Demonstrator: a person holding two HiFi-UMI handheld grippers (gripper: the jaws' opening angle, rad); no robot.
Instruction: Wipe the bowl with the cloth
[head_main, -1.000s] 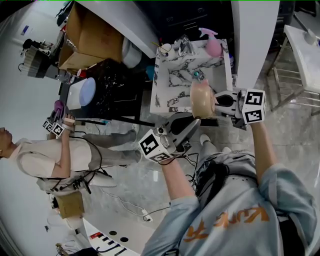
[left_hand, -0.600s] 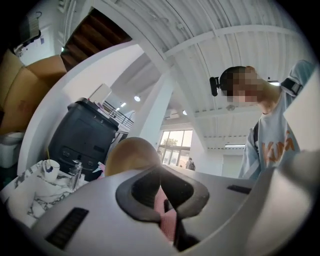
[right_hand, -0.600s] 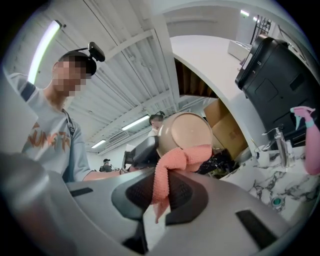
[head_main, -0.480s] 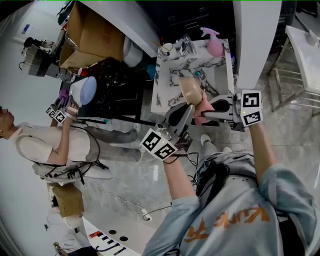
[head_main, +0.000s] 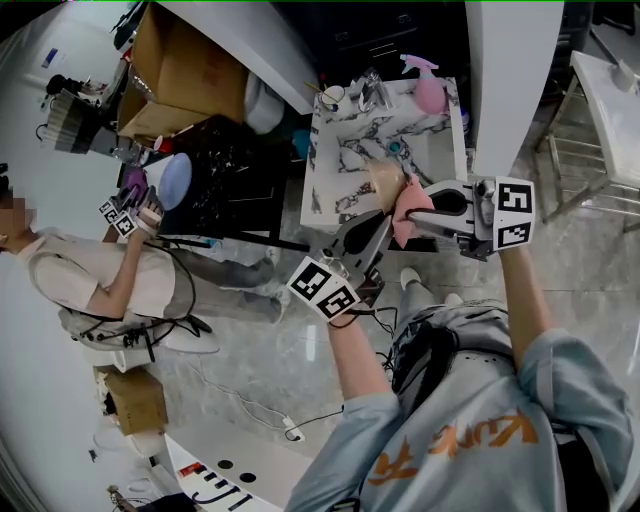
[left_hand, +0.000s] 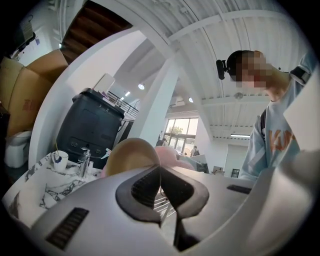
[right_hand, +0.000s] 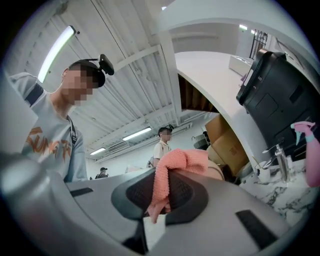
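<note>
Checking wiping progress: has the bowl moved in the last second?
Yes. The bowl has shifted left and a little up in the head view, farther over the marble counter.

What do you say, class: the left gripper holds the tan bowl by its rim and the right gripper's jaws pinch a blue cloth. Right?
Not quite. The cloth is pink, not blue; the right gripper view shows it pinched in the jaws of the right gripper. The left gripper does hold the tan bowl by its rim.
</note>
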